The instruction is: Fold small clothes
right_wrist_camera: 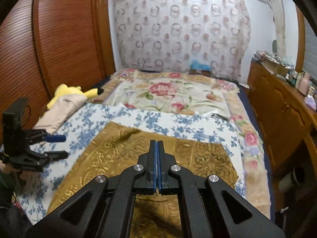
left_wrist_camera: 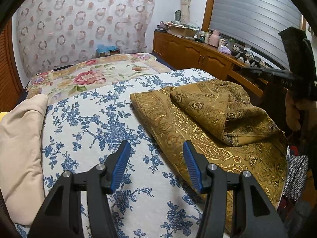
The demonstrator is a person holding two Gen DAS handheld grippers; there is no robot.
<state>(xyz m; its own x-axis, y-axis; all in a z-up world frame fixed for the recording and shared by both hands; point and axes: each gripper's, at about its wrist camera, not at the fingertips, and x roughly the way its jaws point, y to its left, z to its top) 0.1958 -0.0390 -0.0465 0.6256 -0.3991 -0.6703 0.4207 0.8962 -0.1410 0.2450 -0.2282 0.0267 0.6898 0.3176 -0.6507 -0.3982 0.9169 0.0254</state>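
A gold patterned cloth [left_wrist_camera: 198,138] lies on the blue-flowered quilt [left_wrist_camera: 89,123]. Its far right part stands up as a hollow, tented flap [left_wrist_camera: 208,107] that rises toward my right gripper [left_wrist_camera: 242,71] at the right edge. In the right wrist view the right gripper [right_wrist_camera: 156,141] is shut, its blue pads pressed together over the gold cloth [right_wrist_camera: 198,156]. The pinched spot is hidden under the fingers. My left gripper [left_wrist_camera: 156,146] hangs open over the quilt, just left of the cloth's near edge, holding nothing. It also shows open as the left gripper [right_wrist_camera: 59,146] in the right wrist view.
A beige garment [left_wrist_camera: 21,148] and a yellow plush toy [right_wrist_camera: 65,93] lie along the bed's left side. A flowered blanket [right_wrist_camera: 168,95] covers the far half. A wooden cabinet [left_wrist_camera: 198,55] with clutter runs along the right, and a slatted wooden door [right_wrist_camera: 59,39] stands on the left.
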